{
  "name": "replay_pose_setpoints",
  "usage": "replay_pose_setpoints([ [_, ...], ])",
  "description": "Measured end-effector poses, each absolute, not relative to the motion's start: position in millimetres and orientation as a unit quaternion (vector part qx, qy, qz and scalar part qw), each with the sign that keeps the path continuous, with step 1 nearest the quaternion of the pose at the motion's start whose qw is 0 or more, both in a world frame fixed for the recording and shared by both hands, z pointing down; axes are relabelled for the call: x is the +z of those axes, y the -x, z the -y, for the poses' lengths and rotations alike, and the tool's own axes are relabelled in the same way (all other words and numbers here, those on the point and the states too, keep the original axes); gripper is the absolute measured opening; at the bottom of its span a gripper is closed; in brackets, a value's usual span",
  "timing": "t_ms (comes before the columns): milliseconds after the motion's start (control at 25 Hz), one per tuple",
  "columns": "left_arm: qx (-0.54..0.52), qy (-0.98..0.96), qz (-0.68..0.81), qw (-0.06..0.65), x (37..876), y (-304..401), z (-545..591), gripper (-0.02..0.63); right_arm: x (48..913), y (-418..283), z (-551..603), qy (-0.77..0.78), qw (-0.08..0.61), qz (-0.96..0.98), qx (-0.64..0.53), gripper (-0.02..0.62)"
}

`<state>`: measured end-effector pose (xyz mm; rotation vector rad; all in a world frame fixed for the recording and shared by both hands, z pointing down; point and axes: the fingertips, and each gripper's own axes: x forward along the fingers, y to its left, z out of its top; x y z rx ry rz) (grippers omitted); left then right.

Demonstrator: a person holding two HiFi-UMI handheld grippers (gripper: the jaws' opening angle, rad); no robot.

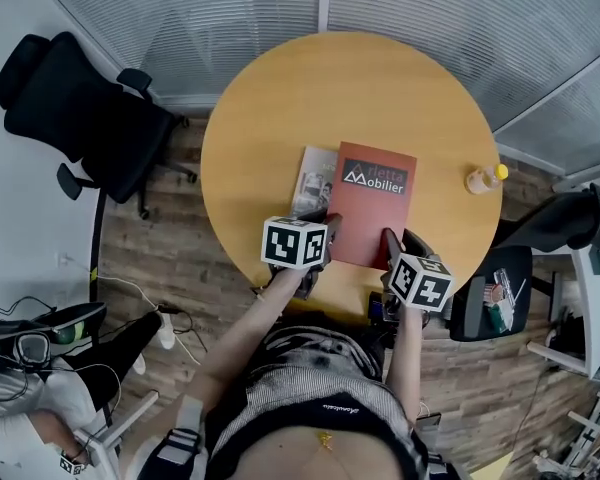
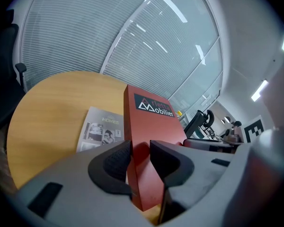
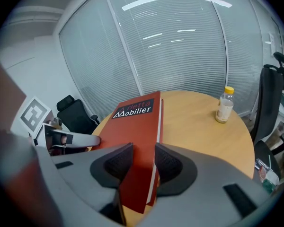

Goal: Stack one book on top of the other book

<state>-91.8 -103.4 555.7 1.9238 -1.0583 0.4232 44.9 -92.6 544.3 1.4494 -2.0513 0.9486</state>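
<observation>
- Wood round table [image 1: 270,108], plank floor [image 1: 170,258], blinds [image 1: 230,8] behind, black chair [image 1: 80,118] at left.
- Mid-table: red book [image 1: 375,203] overlapping grey book [image 1: 313,178].
- L gripper [image 2: 139,150] & R gripper [image 3: 143,155] both clamp red book's near edge.

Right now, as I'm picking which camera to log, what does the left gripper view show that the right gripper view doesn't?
Only the left gripper view: the grey magazine lying flat on the round table. Only the right gripper view: the yellow-capped bottle standing upright. Both: the red book, clamped by the left hand-held gripper in one and the right hand-held gripper in the other, plus the table and window blinds.
</observation>
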Motion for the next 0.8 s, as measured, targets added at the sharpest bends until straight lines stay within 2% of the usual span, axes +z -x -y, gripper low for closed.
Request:
replay_pose_setpoints([
  [400, 0.194, -0.766, 0.429, 0.438, 571, 125, 105, 0.12, 565, -11, 93, -0.524, 0.205, 0.743, 0.364, 0.152],
  [560, 0.194, -0.766, 0.429, 0.437, 576, 159, 100, 0.12, 567, 23, 87, -0.527, 0.212, 0.743, 0.354, 0.152],
  [800, 0.193, -0.763, 0.428, 0.445, 583, 167, 106, 0.12, 575, 30, 95, -0.519, 0.204, 0.744, 0.37, 0.152],
])
